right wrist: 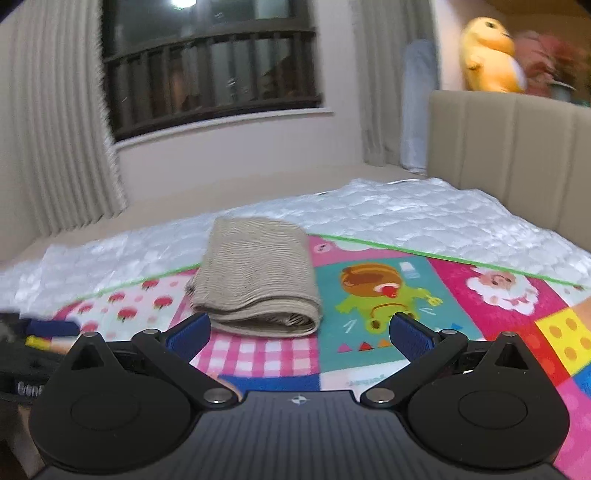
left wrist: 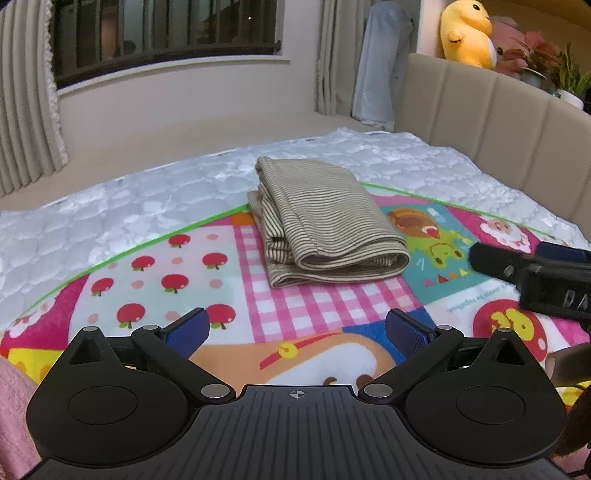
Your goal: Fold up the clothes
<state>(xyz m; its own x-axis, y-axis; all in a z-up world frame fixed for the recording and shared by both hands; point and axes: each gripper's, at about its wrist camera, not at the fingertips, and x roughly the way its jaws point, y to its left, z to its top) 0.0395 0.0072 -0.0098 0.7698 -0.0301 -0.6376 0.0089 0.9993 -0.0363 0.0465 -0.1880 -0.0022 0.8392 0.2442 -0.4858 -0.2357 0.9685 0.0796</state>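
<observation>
Striped cloth [left wrist: 325, 225], beige with thin dark lines, lies folded into a thick oblong bundle on a bright patchwork play mat [left wrist: 295, 310], its far end reaching over the mat's green border onto the white quilted mattress cover [left wrist: 129, 199] beyond. The rounded fold faces the cameras, with looser layered edges showing along the bundle's left side. The left gripper [left wrist: 295, 332] hangs above the mat, near the bundle but apart from it, its blue-padded jaws spread wide and holding nothing. The right gripper [right wrist: 299, 334] likewise has its jaws wide apart and empty, with the folded cloth [right wrist: 258, 273] just ahead of its left finger and not touched by it; this view is slightly blurred. In the left wrist view the right gripper's dark body [left wrist: 535, 273] enters from the right edge, over the mat and beside the bundle. A beige padded headboard [left wrist: 480, 122] borders the bed on the right, with a yellow plush toy [left wrist: 467, 33] sitting on the ledge above it, and a dark barred window [left wrist: 166, 33] with pale curtains stands behind.
</observation>
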